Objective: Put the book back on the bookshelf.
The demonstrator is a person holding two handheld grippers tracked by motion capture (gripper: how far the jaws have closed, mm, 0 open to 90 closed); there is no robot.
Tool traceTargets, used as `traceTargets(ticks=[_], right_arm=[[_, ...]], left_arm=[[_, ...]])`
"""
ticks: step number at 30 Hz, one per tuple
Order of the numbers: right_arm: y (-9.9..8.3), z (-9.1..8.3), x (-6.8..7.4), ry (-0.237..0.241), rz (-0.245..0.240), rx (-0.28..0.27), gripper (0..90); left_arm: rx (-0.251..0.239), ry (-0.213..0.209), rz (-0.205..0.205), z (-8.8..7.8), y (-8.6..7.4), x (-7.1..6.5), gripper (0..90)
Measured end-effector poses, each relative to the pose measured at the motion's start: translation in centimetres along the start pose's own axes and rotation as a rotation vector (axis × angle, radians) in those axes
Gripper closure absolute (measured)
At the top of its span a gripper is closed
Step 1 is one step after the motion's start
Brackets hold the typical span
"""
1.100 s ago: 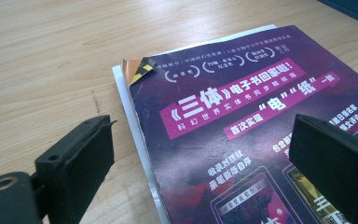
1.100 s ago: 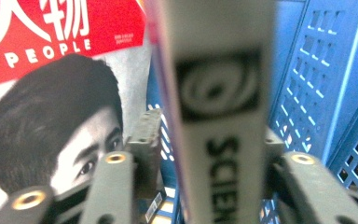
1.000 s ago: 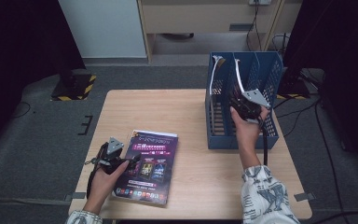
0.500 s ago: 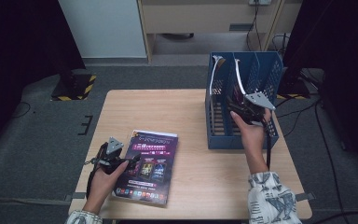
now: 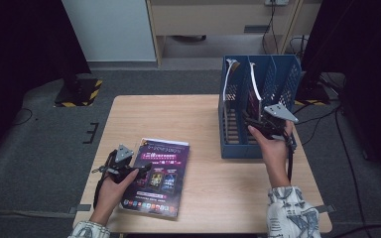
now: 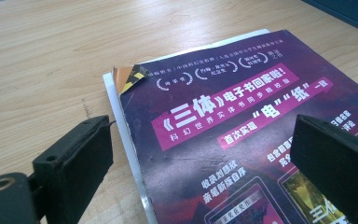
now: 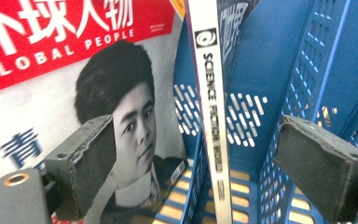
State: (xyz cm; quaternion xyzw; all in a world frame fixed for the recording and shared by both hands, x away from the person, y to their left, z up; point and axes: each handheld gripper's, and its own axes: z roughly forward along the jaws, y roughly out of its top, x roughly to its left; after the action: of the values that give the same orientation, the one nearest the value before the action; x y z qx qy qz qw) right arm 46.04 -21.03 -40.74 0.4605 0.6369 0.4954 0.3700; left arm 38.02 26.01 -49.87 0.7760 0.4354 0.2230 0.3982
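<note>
— Fingers [image 7: 81, 158] on my right gripper [image 5: 252, 124] have just been opening — nothing between them, magazine [image 7: 209, 93] stands in the blue rack [image 5: 233, 144].
— Left?
— Left gripper [image 5: 146, 168] spread wide over the purple magazine [image 5: 158, 173] on the table [image 5: 154, 114]; I'd say gripping its edge comes next.

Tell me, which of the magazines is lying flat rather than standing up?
The purple magazine by the left tongs lies flat on the table; the others stand upright in the blue rack.

— What's standing in the blue file rack [image 5: 234, 144]?

— Two magazines, upright: a white-spined science fiction magazine [image 7: 209, 93] in the middle slot, and a red-headed one with a portrait cover [image 7: 74, 93] leaning in the next slot.

— And on the table?

— A purple magazine [image 5: 158, 176] lies flat, cover up, near the front edge, one top corner dog-eared [image 6: 129, 78].
</note>
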Motion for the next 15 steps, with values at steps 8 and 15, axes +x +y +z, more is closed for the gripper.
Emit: traceTargets(ticks=[8, 15], right_arm=[[-1.2, -2.1, -0.6, 0.024, 0.013, 0.021, 10.1], [-1.4, -3.7, -0.4, 0.025, 0.014, 0.013, 9.8]], left_arm=[[0.003, 0.016, 0.005, -0.3, 0.0, 0.2, 5.5], [0.019, 0.029, 0.057, 0.0, 0.2, -0.4, 5.5]])
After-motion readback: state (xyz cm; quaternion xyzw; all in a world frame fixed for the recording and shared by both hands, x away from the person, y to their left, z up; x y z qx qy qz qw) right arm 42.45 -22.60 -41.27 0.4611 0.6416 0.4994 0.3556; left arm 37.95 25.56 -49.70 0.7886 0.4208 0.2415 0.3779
